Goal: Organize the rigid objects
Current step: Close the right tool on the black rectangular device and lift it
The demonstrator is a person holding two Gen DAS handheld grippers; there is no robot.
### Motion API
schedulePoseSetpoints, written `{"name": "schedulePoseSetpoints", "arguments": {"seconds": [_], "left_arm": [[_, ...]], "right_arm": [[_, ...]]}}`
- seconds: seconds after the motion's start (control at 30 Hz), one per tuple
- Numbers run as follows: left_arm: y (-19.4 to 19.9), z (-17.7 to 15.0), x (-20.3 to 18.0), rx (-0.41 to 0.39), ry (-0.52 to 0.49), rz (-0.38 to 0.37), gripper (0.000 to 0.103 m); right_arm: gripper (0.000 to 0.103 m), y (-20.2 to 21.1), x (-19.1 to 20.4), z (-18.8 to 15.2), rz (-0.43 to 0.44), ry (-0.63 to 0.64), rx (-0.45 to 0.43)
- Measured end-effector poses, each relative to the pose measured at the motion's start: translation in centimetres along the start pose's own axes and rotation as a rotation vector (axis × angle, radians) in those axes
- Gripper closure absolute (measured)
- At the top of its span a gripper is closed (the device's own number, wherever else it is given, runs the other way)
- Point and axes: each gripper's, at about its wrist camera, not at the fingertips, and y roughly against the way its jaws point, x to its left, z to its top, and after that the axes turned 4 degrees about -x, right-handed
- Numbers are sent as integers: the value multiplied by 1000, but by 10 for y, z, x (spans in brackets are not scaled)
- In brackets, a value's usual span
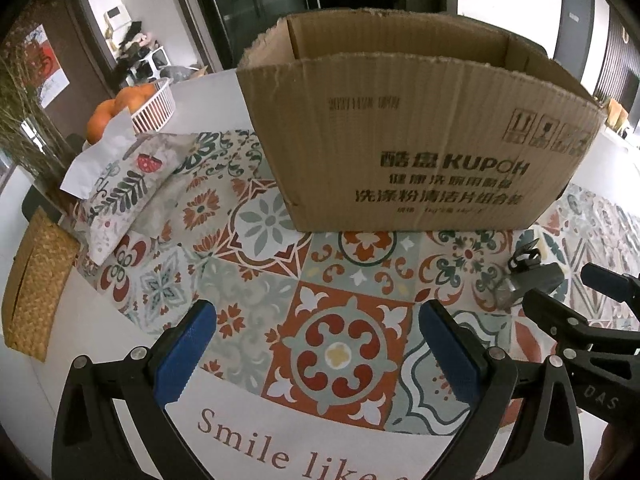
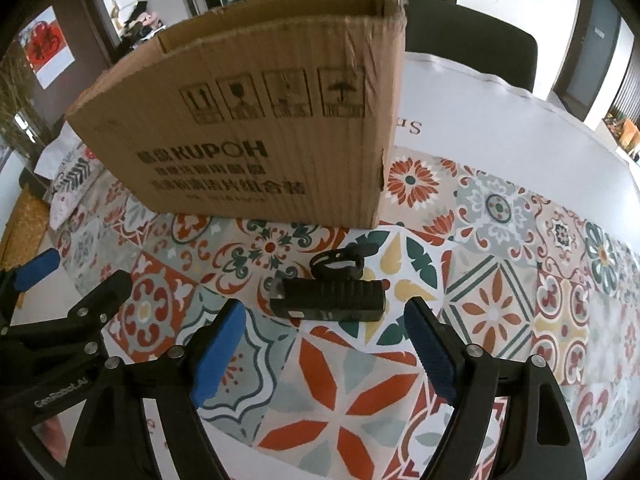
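Lying at the far left edge of the table, a woven mat (image 1: 38, 284) sits beside a patterned tissue pouch (image 1: 128, 184), with a white basket of oranges (image 1: 132, 106) farther back. These seem to play no part in the work. Next comes the left gripper (image 1: 316, 352), jaws spread wide and holding nothing, hovering over the tiled cloth (image 1: 260, 272). Beyond it the open cardboard box (image 1: 400, 140) stands upright in the middle, its printed side facing near. To the right, just in front of the box's right corner, lies the black bike light (image 2: 330, 300), on its side with its strap mount on the far side, apart from the box. The right gripper (image 2: 324, 344) waits near it, jaws wide and empty, the light lying just ahead of the gap between the blue pads (image 2: 218, 346).

The step in hand looks like the approach to a pick. The next move likely calls for the right gripper to advance, straddle the light's ribbed body, close, then lift it over the box's rim.
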Motion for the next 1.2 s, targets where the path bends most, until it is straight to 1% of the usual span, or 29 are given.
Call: {"name": "schedulePoseSetpoints", "arguments": {"seconds": [0.3,0.6,0.7,0.83,1.0,1.2], "left_arm": [[-20,-4,-4,43,-16,7,0],[-34,-4,-4,60,-24,22,0],[-35,-5,-3,62,-27,25,0],[-36,-6,-2,63,-30,25,0],[-37,-7,-2,61,-40,22,0],[-29,-7,0,45,-50,13,0]], "right_arm": [[21,-26,-4,-4,-1,-13,36],[21,-41,-4,-1,-3,-3,35],[21,-41,-4,-1,-6,9,24],[29,-43,2,-2,-2,24,22],[29,-40,6,-2,-7,28,12],[29,-31,3,-13,-14,4,-1]]}}
